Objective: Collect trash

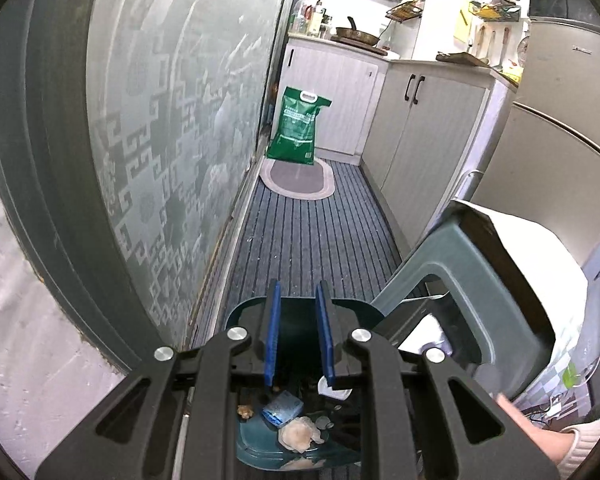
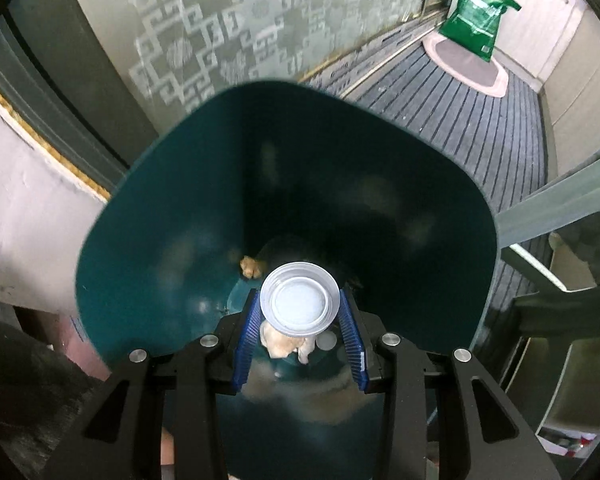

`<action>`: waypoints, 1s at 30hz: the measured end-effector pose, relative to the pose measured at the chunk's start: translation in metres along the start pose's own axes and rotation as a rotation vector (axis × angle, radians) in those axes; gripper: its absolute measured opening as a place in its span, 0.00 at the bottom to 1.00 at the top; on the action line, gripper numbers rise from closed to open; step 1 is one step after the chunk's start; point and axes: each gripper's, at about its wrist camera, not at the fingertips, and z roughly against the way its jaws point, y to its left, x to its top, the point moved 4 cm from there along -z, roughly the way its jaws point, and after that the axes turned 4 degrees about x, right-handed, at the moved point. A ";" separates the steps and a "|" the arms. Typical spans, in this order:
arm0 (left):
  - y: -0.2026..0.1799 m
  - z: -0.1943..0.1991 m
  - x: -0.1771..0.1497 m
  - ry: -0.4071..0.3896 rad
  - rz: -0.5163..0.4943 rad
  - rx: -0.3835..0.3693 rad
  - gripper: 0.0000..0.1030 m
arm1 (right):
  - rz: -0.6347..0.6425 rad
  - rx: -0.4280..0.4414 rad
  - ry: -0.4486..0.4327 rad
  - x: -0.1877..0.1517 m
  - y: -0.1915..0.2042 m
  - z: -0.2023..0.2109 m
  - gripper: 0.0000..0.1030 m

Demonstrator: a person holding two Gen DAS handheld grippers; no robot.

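Blue pads (image 2: 247,340) of the right tool (image 2: 299,312) sit on either side of a clear plastic cup (image 2: 299,301), seen from its base end. The rim of the cup reaches both pads, so the tool looks closed on it, though the contact on the right is hard to make out. The cup hangs over the mouth of a dark green trash bin (image 2: 148,248), which fills the middle of the right wrist view. Down inside the bin lie a crumpled pale tissue (image 2: 284,346) just below the cup and a small brown scrap (image 2: 252,267) near the far wall.

The left tool (image 1: 298,330) hangs above the same trash bin (image 1: 244,314) with its jaws parted and nothing between them. Below its blue pads (image 1: 271,332), on the bin floor, lie a folded blue wrapper (image 1: 283,408), the pale tissue (image 1: 298,434) and a brown scrap (image 1: 245,411).

Beside the bin to the right stands a grey-green plastic stool (image 1: 460,276). A striped grey floor mat (image 1: 312,236) runs away from the bin toward an oval rug (image 1: 298,178), where a green sack (image 1: 298,124) stands upright against the white cabinets (image 1: 420,132). A frosted glass door (image 1: 172,120) with a geometric pattern lines the left side. On the bench above the cabinets rests a dark pan (image 1: 356,34).
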 end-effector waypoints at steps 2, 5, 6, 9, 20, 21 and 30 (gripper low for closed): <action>-0.003 0.004 0.002 -0.012 -0.014 0.002 0.19 | 0.002 -0.007 0.009 -0.003 -0.002 -0.002 0.41; -0.006 0.009 0.003 -0.027 -0.025 0.001 0.19 | -0.007 -0.016 0.015 -0.007 -0.007 -0.002 0.45; -0.006 0.011 0.004 -0.032 -0.025 0.001 0.19 | -0.008 -0.017 0.016 -0.007 -0.007 -0.002 0.46; -0.007 0.016 0.009 -0.042 -0.030 0.005 0.19 | -0.014 -0.021 0.014 -0.009 -0.011 0.000 0.46; -0.015 0.045 0.023 -0.077 -0.051 0.042 0.21 | -0.018 -0.014 -0.138 -0.002 -0.003 0.076 0.43; -0.017 0.048 0.025 -0.077 -0.046 0.037 0.22 | -0.016 -0.015 -0.155 -0.001 -0.002 0.084 0.43; -0.033 0.072 0.029 -0.080 -0.059 0.046 0.31 | -0.023 -0.039 -0.346 -0.007 -0.001 0.192 0.43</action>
